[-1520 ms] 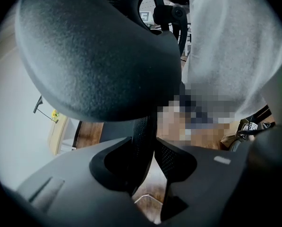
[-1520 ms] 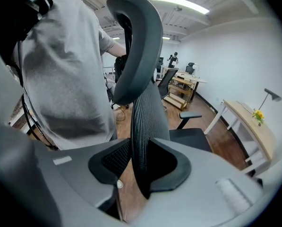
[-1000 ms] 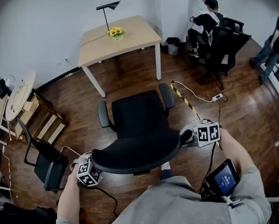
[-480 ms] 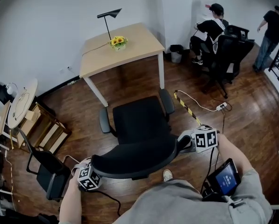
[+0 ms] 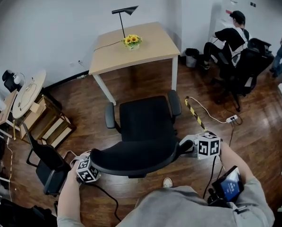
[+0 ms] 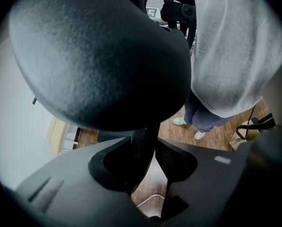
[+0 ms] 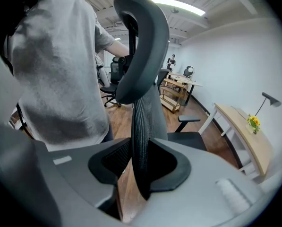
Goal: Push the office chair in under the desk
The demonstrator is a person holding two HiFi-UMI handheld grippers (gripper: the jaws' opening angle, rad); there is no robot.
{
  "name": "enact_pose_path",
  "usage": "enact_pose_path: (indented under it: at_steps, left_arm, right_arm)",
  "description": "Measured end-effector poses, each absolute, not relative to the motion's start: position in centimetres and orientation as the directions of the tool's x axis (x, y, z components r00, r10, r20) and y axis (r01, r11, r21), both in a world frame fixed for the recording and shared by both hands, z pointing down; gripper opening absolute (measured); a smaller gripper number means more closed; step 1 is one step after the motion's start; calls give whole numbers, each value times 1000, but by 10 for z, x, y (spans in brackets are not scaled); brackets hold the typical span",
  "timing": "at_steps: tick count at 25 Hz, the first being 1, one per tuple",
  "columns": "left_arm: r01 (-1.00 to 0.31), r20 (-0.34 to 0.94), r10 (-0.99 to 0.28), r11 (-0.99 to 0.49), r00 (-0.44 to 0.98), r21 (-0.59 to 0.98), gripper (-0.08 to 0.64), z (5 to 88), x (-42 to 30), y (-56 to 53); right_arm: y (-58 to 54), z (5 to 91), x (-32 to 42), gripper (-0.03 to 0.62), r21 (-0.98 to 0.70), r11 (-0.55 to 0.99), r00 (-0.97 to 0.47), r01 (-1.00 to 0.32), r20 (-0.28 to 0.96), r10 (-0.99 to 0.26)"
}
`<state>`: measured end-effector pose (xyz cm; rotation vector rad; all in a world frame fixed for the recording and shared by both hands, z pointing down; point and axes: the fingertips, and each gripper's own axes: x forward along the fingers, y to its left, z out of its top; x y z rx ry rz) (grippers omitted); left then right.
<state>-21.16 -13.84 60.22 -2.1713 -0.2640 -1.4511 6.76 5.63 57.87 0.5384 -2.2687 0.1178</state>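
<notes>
The black office chair (image 5: 147, 119) stands on the wood floor, its seat facing the light wooden desk (image 5: 145, 46) and a short way from the desk's front edge. I stand behind it. My left gripper (image 5: 92, 167) is shut on the left edge of the mesh backrest (image 5: 133, 157), and my right gripper (image 5: 188, 145) is shut on the right edge. In the left gripper view the mesh sits between the jaws of that gripper (image 6: 150, 150) under the headrest (image 6: 98, 56). In the right gripper view the backrest (image 7: 143, 117) runs upright through that gripper (image 7: 141, 160).
A black lamp (image 5: 124, 11) and a flower pot (image 5: 131, 40) stand on the desk. A taped cable (image 5: 193, 112) and power strip (image 5: 233, 118) lie right of the chair. A small black chair (image 5: 46, 162) and wooden shelf (image 5: 46, 124) stand at left. A seated person (image 5: 230, 37) is at far right.
The chair and both grippers have moved forward, so the gap to the desk is smaller. The standing person at far right has moved towards the frame's edge.
</notes>
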Motion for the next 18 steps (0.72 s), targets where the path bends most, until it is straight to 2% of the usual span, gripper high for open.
enact_pose_path:
  at_steps: [6,18]
  left_arm:
    - [394,905,-134,-867,404,-305,158,599,-192,-162]
    - [403,907,-124,-866,402,-297,156,602,-152,-219]
  right_arm:
    - [27,576,90,124,98,912,-600,-398,725,-340]
    - [-28,578,128,127,78,911,-607,-405,722,-332]
